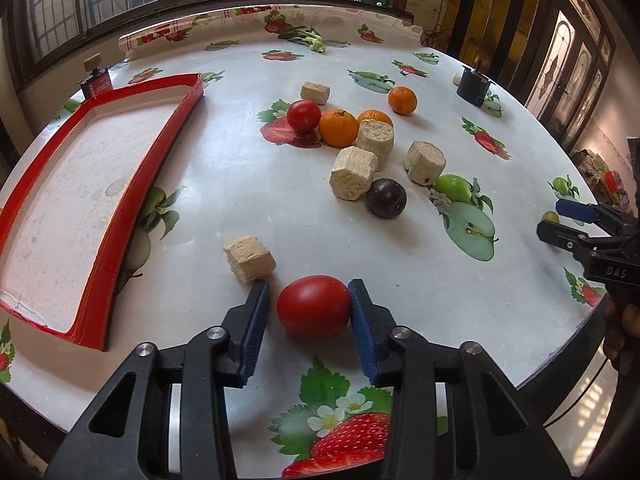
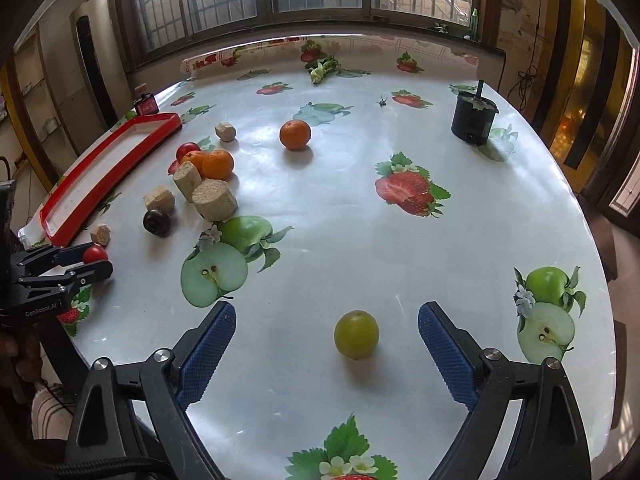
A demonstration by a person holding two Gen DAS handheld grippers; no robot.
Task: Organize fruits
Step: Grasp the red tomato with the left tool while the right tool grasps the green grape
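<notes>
The left tool (image 1: 310,292) brackets a tomato (image 1: 314,306) on the desk (image 1: 240,184), one pad touching, not yet pinching, likely to carry it to the red tray (image 1: 100,240) just left. The right tool (image 2: 326,322) is spread wide around a green fruit (image 2: 356,334).

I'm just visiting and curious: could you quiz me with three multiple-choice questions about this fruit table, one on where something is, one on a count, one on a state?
1. Where is the red tray?
A. left side of the table
B. beside the black pot
C. on the floor

2. How many oranges are there?
A. one
B. three
C. five

3. The right gripper is:
A. shut on the green fruit
B. open around it
C. out of sight

Answers:
1 A, it lies along the left edge.
2 B, two together, one apart.
3 B, the fingers flank the green fruit with gaps.
</notes>
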